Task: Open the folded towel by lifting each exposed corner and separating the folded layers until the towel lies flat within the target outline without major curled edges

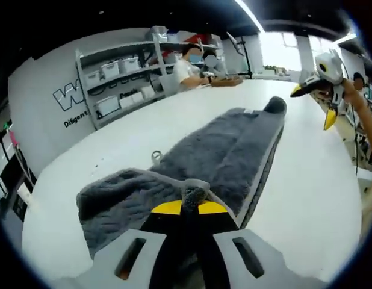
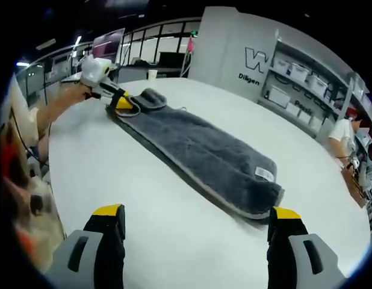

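Two views, both on one grey towel lying folded lengthwise as a long strip on a white table. Left gripper view: the left gripper has its yellow-tipped jaws pressed together on a pinched-up tuft at the near end of the towel — that corner is bunched and raised off the table, with the fold rumpled to the left of it. The strip runs away toward the far end, where a small white label shows near a rolled-up corner. The right gripper hangs above the table edge at the upper right, held by a bare arm, well apart from the towel. Shelving with bins stands against the far wall. Right gripper view: the right gripper has its jaws spread wide, nothing between them, the towel's label end just beyond its tips. At the far end the left gripper is clamped on the towel's corner.
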